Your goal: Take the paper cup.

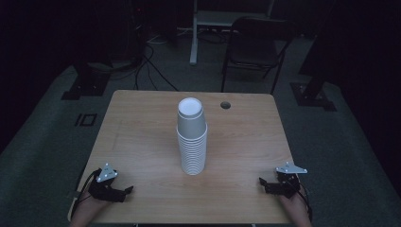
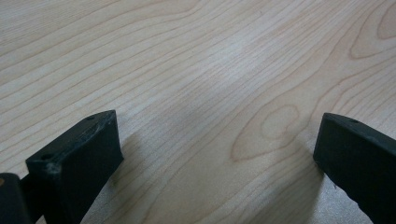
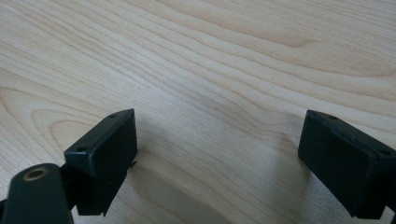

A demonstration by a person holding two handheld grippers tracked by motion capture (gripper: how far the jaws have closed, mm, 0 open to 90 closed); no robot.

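**Inspector:** While your two hands rest at the near edge of the wooden table (image 1: 142,123), the stack of white paper cups (image 1: 192,137) stands upright at the middle of it, well apart from both grippers. The top cup sits mouth down, its flat base up.

**Operator:** And the jaws?

**Inspector:** Your left gripper (image 2: 217,154) stands with its jaws spread wide, bare wood grain between them and nothing touching the pads. Your right gripper (image 3: 217,149) is the same: jaws wide apart, plain tabletop between them.

**Operator:** Where do they sit?

**Inspector:** From above, your left gripper (image 1: 124,190) lies near the near-left corner, your right gripper (image 1: 263,183) near the near-right corner, each pointing inward. A small round hole (image 1: 225,105) shows in the far side of the table, right of the cups. A dark chair (image 1: 255,47) stands beyond it.
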